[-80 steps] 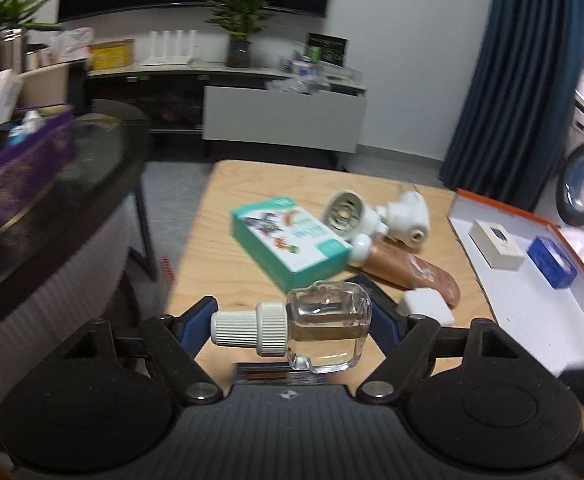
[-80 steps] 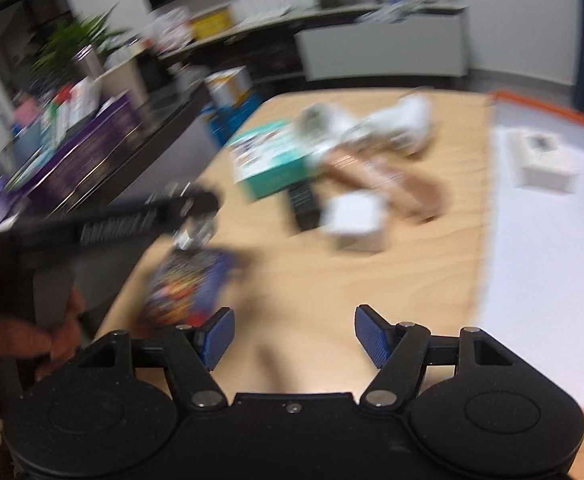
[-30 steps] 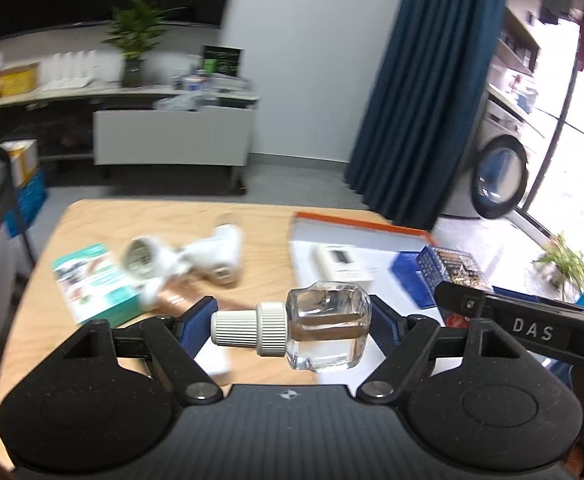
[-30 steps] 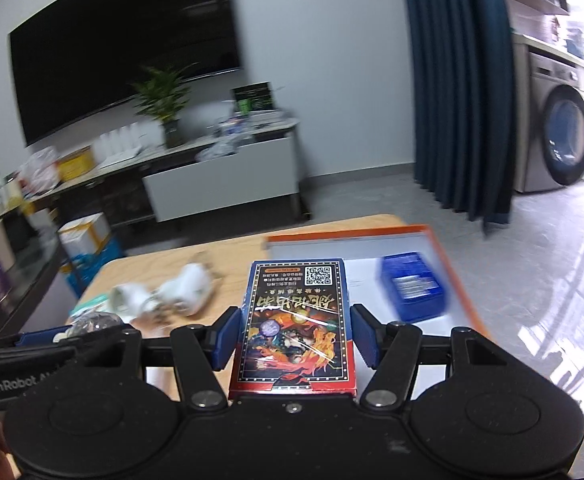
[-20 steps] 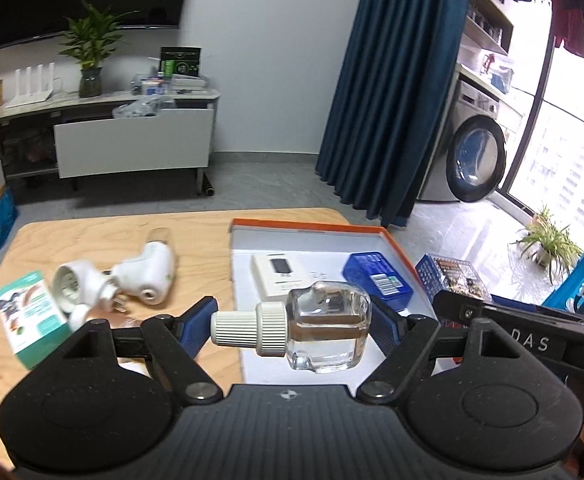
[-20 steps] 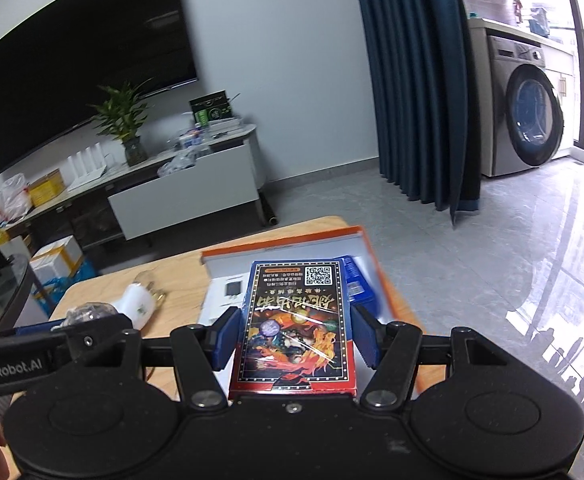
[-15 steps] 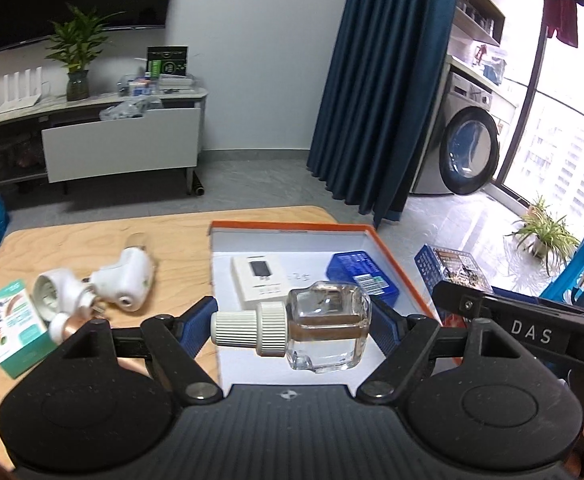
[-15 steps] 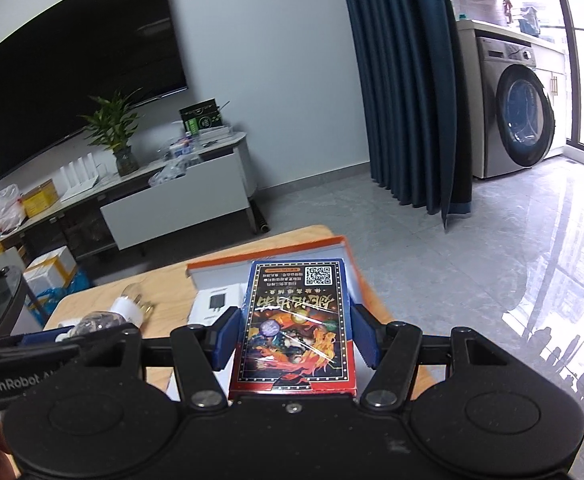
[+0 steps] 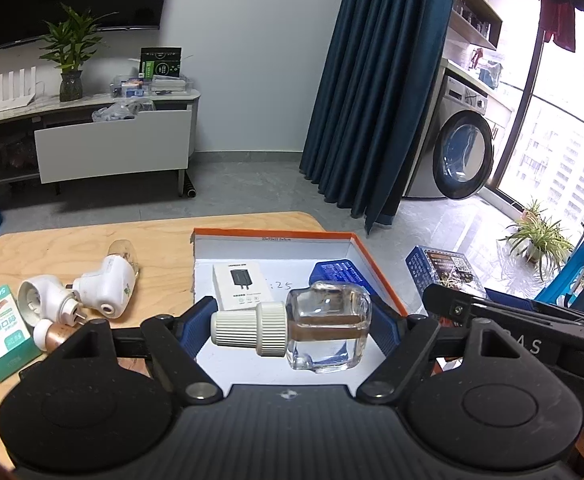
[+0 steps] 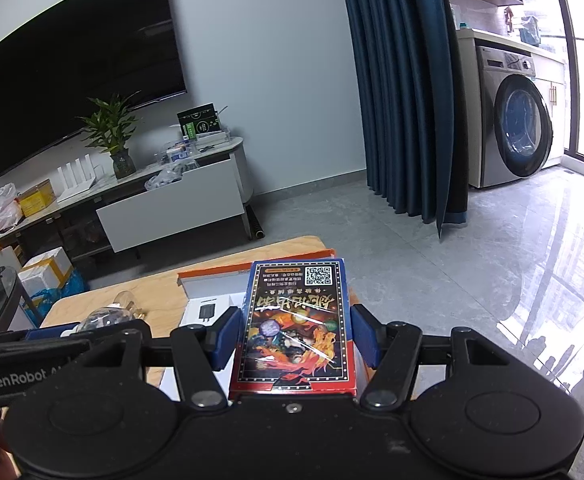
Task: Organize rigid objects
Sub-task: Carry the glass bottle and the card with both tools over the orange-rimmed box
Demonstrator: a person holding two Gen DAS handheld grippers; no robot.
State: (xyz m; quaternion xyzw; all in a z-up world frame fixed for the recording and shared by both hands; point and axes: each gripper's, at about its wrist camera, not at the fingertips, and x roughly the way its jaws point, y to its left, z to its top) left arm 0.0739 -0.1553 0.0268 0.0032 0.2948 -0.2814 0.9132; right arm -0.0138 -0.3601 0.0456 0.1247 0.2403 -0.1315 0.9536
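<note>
My left gripper (image 9: 292, 330) is shut on a clear glass bottle (image 9: 326, 330) with a white ribbed cap, held sideways above the near part of the orange-rimmed white tray (image 9: 332, 238). My right gripper (image 10: 294, 340) is shut on a blue card box (image 10: 298, 328) with colourful art and a QR code, held above the tray's right side; box and gripper also show in the left wrist view (image 9: 446, 270). In the tray lie a white charger box (image 9: 242, 286) and a blue box (image 9: 340, 274).
On the wooden table (image 9: 72, 248) left of the tray lie two white plug-in devices (image 9: 104, 286), a tan tube with a white cap (image 9: 50, 334), a green-and-white carton (image 9: 2, 338) and a small clear bulb (image 9: 122, 250). The table ends just right of the tray.
Both grippers have swung right, from over the table's clutter to over the tray. The right gripper, open 2.7 s ago, now holds the card box. The left kept its bottle.
</note>
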